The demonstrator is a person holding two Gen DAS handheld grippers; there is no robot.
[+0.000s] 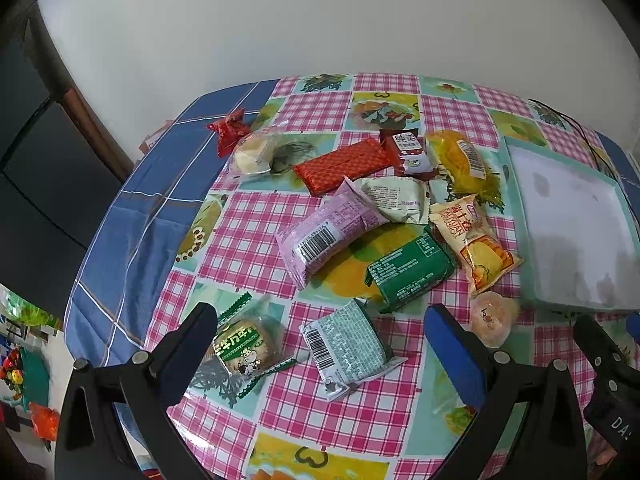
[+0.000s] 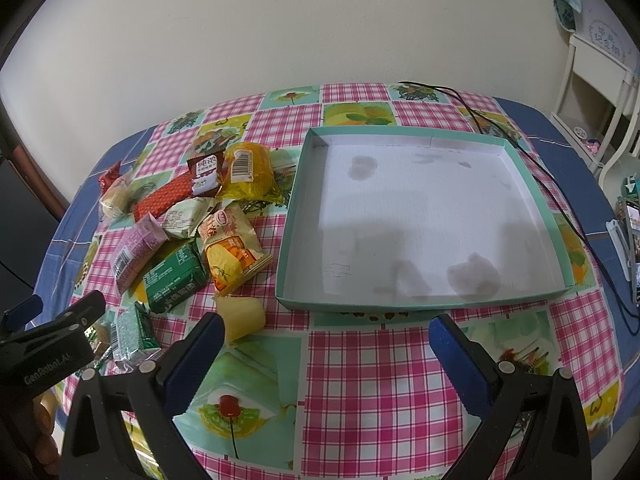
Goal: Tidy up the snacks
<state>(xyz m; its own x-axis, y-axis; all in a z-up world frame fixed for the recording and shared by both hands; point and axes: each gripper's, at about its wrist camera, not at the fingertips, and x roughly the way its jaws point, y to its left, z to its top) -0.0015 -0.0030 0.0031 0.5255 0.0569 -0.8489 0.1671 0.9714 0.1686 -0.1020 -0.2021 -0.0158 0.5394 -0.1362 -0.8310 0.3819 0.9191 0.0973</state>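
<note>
Left gripper (image 1: 320, 328): fingers spread wide, holding nothing, hovering above a pale-green checked packet (image 1: 344, 344) and a round biscuit pack (image 1: 240, 346) at the near edge of the plaid tablecloth (image 1: 360, 412).

Right gripper (image 2: 324, 334): also wide apart and empty, poised over bare cloth in front of the teal tray (image 2: 424, 304) (white floor, nothing inside).

Snack pile lies left of the tray: pink packet (image 1: 328, 232), dark green packet (image 1: 412, 270), orange-yellow packet (image 1: 476, 240), red bar (image 1: 344, 164), all loosely overlapping.
</note>
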